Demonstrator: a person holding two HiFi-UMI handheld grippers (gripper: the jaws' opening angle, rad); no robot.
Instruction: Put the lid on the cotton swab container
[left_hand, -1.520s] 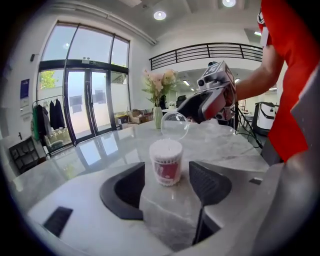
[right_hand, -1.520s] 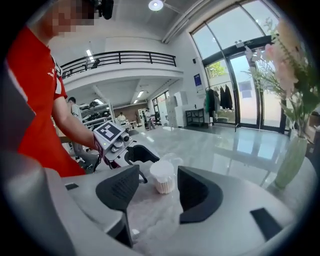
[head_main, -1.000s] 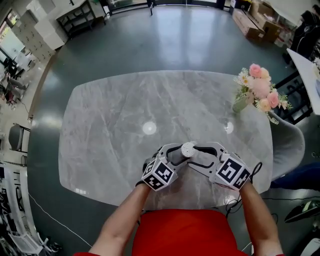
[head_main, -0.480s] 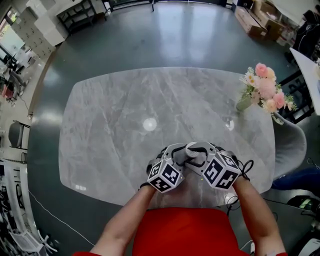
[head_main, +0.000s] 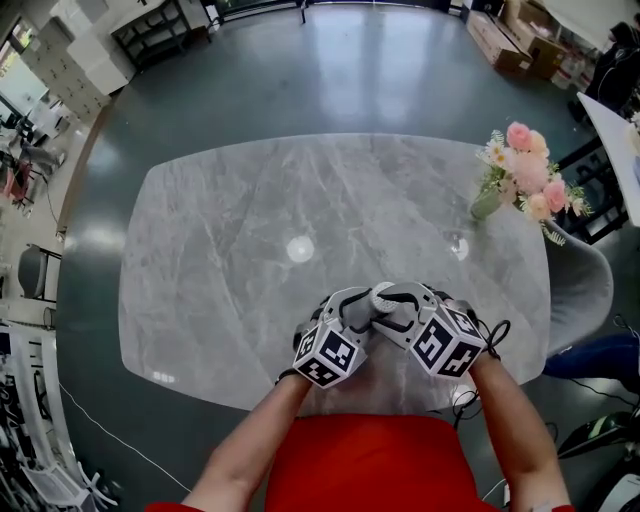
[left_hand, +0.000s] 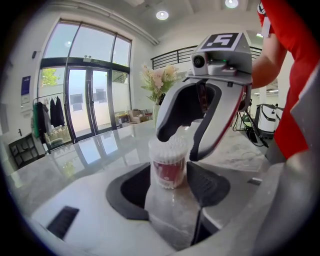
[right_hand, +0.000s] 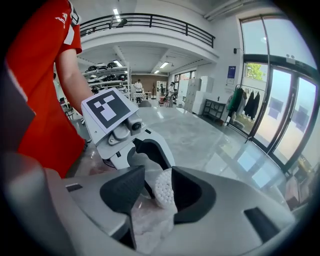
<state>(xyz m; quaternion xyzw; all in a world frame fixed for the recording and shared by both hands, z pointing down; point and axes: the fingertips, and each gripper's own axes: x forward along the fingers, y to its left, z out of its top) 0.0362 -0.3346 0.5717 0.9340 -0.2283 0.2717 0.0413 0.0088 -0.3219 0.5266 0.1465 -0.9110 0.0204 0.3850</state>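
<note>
The cotton swab container (head_main: 381, 296), clear plastic with a red label (left_hand: 168, 167) and white swab tips (right_hand: 164, 189) at the top, stands near the front middle of the marble table (head_main: 230, 260). My left gripper (head_main: 362, 305) is shut on its lower body, a pad (left_hand: 205, 182) against each side. My right gripper (head_main: 392, 300) reaches down from above and straddles the container's top. Its jaws have just been closing, and a gap remains beside the swab tips on one side. I cannot make out a lid in any view.
A vase of pink and white flowers (head_main: 520, 180) stands at the table's right end. A white chair (head_main: 580, 290) sits beyond that end. The table's front edge (head_main: 330, 405) runs just under my forearms.
My right gripper has swung in from the right, rolled and sunk a little over the container's top. The left gripper and the container have stayed where they were.
</note>
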